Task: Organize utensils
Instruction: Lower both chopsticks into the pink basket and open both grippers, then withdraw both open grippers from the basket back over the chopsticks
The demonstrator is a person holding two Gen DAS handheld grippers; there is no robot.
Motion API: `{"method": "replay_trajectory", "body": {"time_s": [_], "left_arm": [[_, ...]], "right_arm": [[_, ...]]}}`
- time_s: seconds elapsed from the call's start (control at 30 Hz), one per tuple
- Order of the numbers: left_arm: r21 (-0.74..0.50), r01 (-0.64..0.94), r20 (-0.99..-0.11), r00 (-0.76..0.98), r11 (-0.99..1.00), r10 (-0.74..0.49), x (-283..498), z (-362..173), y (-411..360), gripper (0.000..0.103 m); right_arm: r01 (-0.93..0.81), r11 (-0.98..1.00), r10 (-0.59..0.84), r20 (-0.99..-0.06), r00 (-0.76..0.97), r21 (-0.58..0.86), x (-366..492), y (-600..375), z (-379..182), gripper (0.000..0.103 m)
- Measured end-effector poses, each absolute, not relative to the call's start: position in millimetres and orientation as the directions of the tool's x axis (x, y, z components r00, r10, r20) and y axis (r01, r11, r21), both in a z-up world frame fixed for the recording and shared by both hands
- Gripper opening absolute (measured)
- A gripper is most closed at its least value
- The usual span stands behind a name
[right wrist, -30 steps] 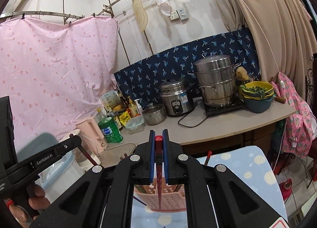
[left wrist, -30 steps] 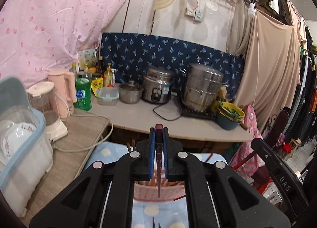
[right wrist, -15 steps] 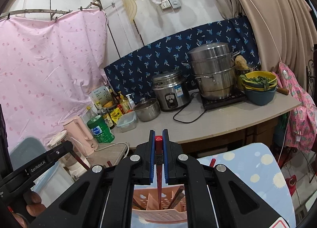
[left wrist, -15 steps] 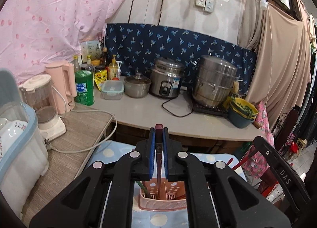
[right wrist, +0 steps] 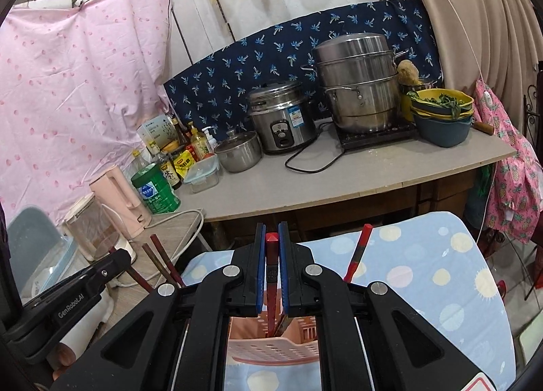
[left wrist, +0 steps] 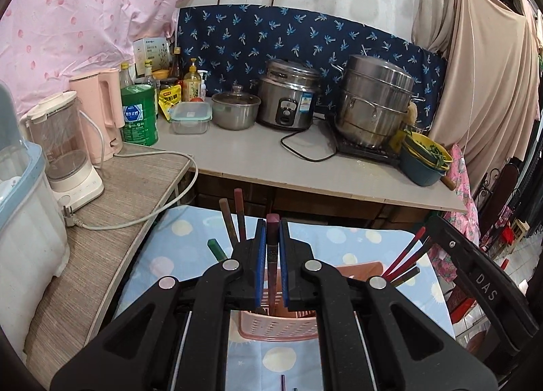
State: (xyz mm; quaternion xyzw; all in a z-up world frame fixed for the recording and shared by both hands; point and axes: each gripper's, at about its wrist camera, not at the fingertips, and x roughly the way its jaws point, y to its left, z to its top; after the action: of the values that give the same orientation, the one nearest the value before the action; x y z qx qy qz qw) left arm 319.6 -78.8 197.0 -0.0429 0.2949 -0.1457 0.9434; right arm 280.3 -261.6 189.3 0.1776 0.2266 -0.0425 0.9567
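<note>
My left tongs pinch a maroon chopstick, my right tongs a red chopstick, both over the pink basket.

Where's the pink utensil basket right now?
The pink basket sits low and central in both wrist views, on the blue spotted cloth, directly under both grippers' fingers.

1. "DAS" stands in pale letters on the black arm of the right hand-held gripper, seen at the right edge of the left wrist view.
2. "GenRobot.AI" stands in pale letters on the black arm of the left hand-held gripper, seen at the lower left of the right wrist view.
3. The green canister, the rice cooker and the yellow packet carry labels whose print is too small to read.
</note>
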Motion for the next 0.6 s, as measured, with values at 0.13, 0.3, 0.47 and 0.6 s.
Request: {"method": "replay_trajectory", "body": {"time_s": [0.13, 0.3, 0.47, 0.6], "left_arm": [[-0.158, 0.241, -0.543, 0.789, 0.958, -0.288, 317.7, 193.5, -80.0, 0.008], [-0.151, 0.236, -0.542, 0.792, 0.96, -0.281, 314.7, 192.4, -79.8, 0.023], [-0.148, 0.23, -0.53, 0.803, 0.962, -0.273, 308.0, 194.5, -76.8, 0.04], [-0.15, 0.23, -0.528, 0.804, 0.961, -0.275, 303.2, 196.2, -75.4, 0.04]], "right_arm": [[0.164, 0.936, -0.005, -0.453, 0.891, 0.31, 279.2, -260.7, 189.0, 0.008], [0.162, 0.936, -0.008, -0.442, 0.897, 0.311, 272.9, -260.0, 192.1, 0.012], [0.158, 0.938, -0.013, -0.425, 0.905, 0.307, 263.1, -258.0, 195.9, 0.021], [0.152, 0.939, -0.012, -0.41, 0.912, 0.309, 253.1, -256.7, 199.4, 0.022]]}}
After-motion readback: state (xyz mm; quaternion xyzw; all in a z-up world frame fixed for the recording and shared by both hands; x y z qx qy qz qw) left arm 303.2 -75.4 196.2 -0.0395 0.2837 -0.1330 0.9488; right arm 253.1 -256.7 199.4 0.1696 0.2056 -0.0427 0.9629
